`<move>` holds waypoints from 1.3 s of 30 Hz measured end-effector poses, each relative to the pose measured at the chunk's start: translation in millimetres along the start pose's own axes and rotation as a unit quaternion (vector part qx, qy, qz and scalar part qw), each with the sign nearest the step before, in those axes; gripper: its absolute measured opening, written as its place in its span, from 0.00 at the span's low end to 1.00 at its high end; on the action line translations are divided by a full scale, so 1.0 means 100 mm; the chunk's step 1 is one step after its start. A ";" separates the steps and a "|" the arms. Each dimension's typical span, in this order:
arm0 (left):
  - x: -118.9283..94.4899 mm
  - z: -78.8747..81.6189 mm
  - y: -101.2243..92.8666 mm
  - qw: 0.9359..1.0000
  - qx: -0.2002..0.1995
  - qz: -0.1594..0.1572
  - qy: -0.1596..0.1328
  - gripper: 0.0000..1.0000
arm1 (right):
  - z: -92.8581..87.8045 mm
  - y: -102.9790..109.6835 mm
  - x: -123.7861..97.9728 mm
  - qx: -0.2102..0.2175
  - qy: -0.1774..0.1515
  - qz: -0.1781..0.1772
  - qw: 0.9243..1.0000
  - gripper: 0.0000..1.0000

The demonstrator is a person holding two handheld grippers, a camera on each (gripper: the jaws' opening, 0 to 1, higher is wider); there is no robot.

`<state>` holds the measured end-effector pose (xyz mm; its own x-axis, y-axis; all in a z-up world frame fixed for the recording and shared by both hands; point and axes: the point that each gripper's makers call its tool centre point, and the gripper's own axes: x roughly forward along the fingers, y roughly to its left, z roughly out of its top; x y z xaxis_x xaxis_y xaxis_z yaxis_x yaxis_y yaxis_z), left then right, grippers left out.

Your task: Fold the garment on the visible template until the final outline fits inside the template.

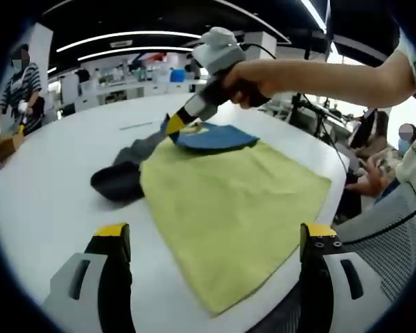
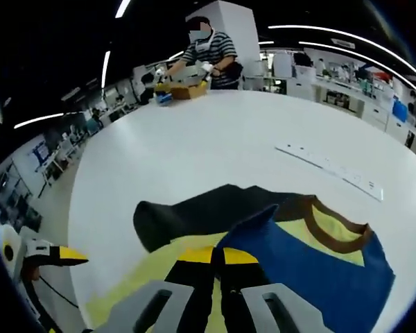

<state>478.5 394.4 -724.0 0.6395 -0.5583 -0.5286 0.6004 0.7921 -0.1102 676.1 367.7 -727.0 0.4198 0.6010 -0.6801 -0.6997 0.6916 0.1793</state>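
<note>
Right gripper (image 1: 175,124) pinching garment (image 1: 229,201), white table (image 1: 48,194)

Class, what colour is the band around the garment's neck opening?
Brown; the neck band shows best in the right gripper view.

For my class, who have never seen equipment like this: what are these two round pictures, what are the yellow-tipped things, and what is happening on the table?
A person holds a hand-held gripper in each hand, each carrying its own camera. The left gripper view looks across a white table; its left gripper waits with jaws wide open. There you see the right gripper in the person's hand. The right gripper view looks along that gripper's jaws, closed on a fold of the garment, a yellow, blue and dark shirt. A white strip lies further off, and another person works at the far edge.
</note>
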 end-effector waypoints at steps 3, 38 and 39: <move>-0.01 0.00 0.00 1.000 -0.001 0.002 -0.001 0.99 | 0.02 0.01 0.06 0.018 -0.008 0.004 1.000 0.00; 0.02 0.16 0.26 1.000 0.002 0.017 -0.004 0.99 | -0.09 -0.58 -0.69 0.045 -0.089 -0.004 0.995 0.82; 0.03 0.15 0.28 1.000 0.002 0.019 -0.003 0.99 | -0.09 -0.62 -0.72 0.044 -0.093 -0.006 0.995 0.82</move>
<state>504.4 411.0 -715.5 0.6651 -0.5289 -0.5272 0.5773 0.8120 -0.0863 683.7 278.1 -695.3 0.5330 0.6504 -0.5412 -0.6440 0.7267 0.2391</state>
